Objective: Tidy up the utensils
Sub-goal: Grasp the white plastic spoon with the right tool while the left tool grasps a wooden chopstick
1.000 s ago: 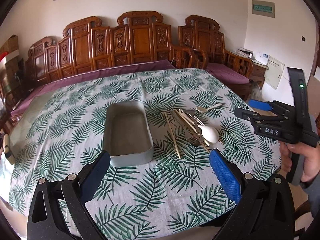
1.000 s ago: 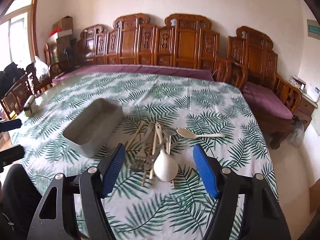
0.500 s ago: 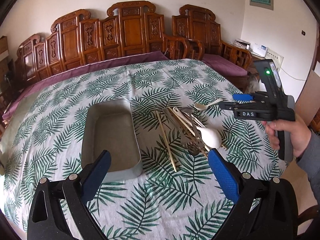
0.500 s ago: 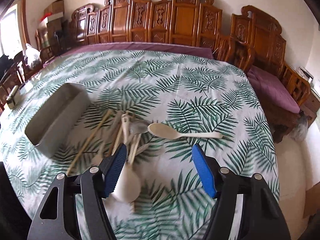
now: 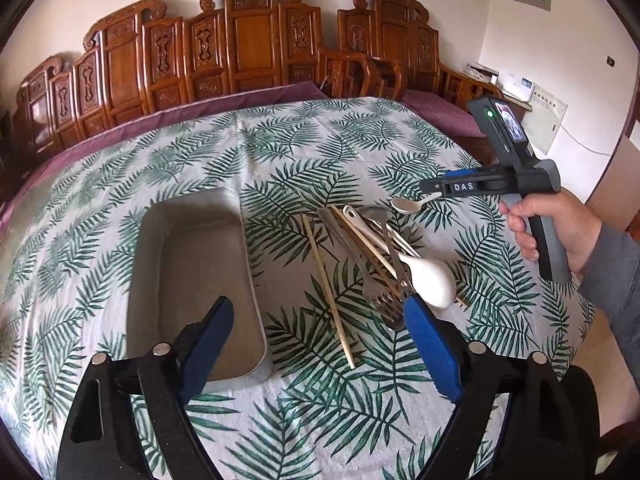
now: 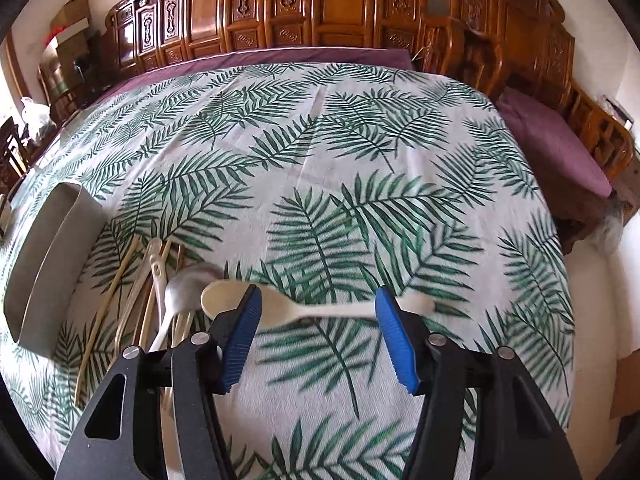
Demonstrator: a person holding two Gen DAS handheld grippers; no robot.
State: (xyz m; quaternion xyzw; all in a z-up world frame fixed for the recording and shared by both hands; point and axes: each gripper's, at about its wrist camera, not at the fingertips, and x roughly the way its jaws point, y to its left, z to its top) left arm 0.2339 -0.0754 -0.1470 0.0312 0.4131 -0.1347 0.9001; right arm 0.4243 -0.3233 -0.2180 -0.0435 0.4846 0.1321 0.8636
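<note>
A grey rectangular tray (image 5: 188, 272) lies empty on the leaf-print cloth. To its right is a pile of utensils (image 5: 372, 248): chopsticks, a metal fork, a white ladle (image 5: 430, 276). A beige spoon (image 6: 320, 308) lies crosswise at the pile's far side. My right gripper (image 6: 318, 296) hovers just over this spoon with its jaws closing; the bowl shows past the left finger and the handle end past the right, and the pads are not pressing on it. My left gripper (image 5: 318, 302) hangs above a loose chopstick (image 5: 328, 292), jaws closing on nothing.
A hand (image 5: 552, 220) holds the right gripper (image 5: 436, 190) at the table's right edge. Carved wooden chairs (image 5: 248, 40) with purple cushions ring the far side. The tray (image 6: 48, 264) sits left of the pile in the right wrist view.
Both grippers have come forward and down toward the table. The right one now sits over the beige spoon. Both pairs of jaws stand narrower than before.
</note>
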